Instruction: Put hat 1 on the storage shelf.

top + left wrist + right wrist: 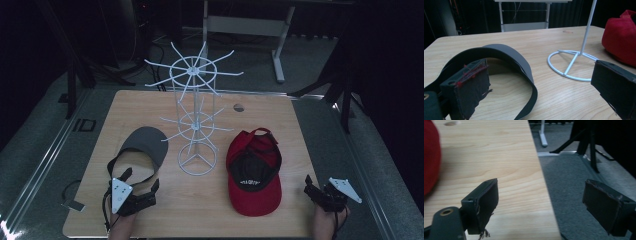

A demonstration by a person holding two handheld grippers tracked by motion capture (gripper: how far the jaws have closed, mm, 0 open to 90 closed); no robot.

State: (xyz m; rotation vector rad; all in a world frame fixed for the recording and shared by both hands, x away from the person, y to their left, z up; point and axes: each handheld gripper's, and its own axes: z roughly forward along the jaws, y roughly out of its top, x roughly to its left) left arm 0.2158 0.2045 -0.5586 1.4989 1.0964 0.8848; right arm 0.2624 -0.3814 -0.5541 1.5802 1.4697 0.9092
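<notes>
Table (150, 100) of pale wood, seen from the high view. White wire rack (196, 115) stands upright at the middle, two tiers of bare hooks, ring base on the wood. Nothing hangs on it.

Grey visor (145, 145) lies left of the rack base, brim toward the far side, its dark strap looping toward the near edge. Red cap (253, 172) lies right of the base, upside down, opening up, brim toward the near edge. Both flat on the table, apart from the rack.

Left gripper (141, 180) sits at the near left, just behind the visor's strap. In the left gripper view its jaws stand spread; the strap (524, 67) arcs across between and ahead of them, close against the left pad (471, 85), though I cannot tell if it touches. Nothing pinched.

Right gripper (314, 189) hovers at the near right corner, beside the cap but clear of it. In the right gripper view its jaws are spread wide over the table edge, floor beyond, a sliver of red cap (430, 157) at far left. Empty.

Judgement: the work looks to be hanging headwear on the rack, and it stands at the very start. Neither item gripped, neither lifted, no hook filled. Left side seems nearest to a first grasp, on the visor strap. All of the lifting and hanging remains.
</notes>
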